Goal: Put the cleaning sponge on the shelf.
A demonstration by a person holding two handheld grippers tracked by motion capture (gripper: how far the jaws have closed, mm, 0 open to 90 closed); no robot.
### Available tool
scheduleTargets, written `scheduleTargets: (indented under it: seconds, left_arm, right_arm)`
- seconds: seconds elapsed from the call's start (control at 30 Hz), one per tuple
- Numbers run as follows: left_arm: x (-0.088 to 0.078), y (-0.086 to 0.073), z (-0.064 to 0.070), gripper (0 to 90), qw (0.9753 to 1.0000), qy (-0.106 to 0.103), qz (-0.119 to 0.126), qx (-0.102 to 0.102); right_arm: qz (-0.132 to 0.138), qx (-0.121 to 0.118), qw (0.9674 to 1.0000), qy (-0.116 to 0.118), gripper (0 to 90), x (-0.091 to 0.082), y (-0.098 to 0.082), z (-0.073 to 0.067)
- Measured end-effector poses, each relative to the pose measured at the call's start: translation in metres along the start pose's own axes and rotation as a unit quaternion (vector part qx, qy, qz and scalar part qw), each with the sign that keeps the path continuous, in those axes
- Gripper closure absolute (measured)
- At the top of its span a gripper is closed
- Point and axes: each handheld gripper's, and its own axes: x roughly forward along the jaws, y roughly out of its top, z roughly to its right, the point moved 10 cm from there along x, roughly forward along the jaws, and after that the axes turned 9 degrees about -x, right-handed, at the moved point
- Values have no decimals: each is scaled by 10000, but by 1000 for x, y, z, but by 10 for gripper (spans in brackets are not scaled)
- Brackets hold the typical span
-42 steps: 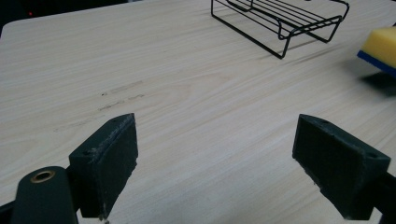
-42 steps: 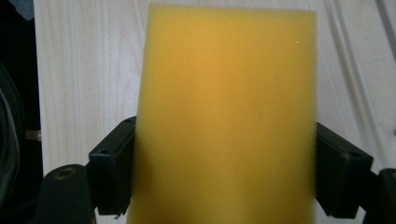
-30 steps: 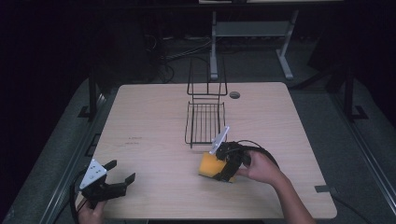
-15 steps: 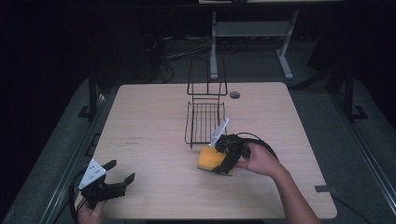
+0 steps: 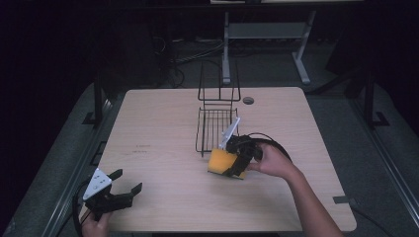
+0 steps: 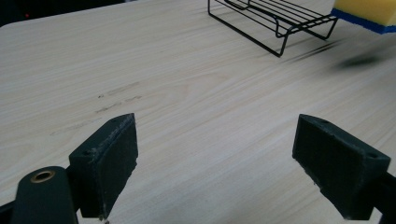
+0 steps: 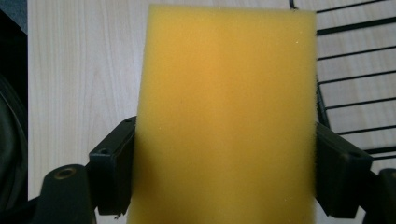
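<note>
- High view: the right gripper (image 5: 232, 165) sits right of the table's middle, held by the person's right hand (image 5: 272, 160), with its jaws closed on a yellow sponge (image 5: 221, 161).
- The sponge lies just beside the near end of a black wire rack (image 5: 216, 129), which stands at the middle of the light wooden table (image 5: 163, 128) and reaches toward the far edge, its far part rising upright.
- A black cable (image 5: 264, 139) loops from the right gripper over the hand.
- The left gripper (image 5: 123, 182) is at the table's near left corner, well apart from the sponge and rack, its jaws spread wide with nothing between them; the left hand (image 5: 95, 226) grips it at the near edge.
- A small round dark hole (image 5: 248, 100) shows in the table near the far edge, right of the rack.
- Left gripper view: the two black jaws stand far apart over bare wood grain, holding nothing. The rack's low end (image 6: 275, 21) sits at the top, and the sponge (image 6: 364, 11), yellow with a blue underside, hangs at the top right above its blurred shadow on the table.
- Right gripper view: the sponge's broad yellow face (image 7: 224, 116) is clamped on both sides by the black jaws. Rack wires (image 7: 350, 84) run over the table on the right.
</note>
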Motion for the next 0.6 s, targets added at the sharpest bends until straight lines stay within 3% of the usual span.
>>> scheduleTargets:
  seconds: [0.6]
  left_arm:
    - [-1,1,-2,134,10000,19,37,-46]
  right_arm:
    - [76,-26,10000,40,210,-2,15,22]
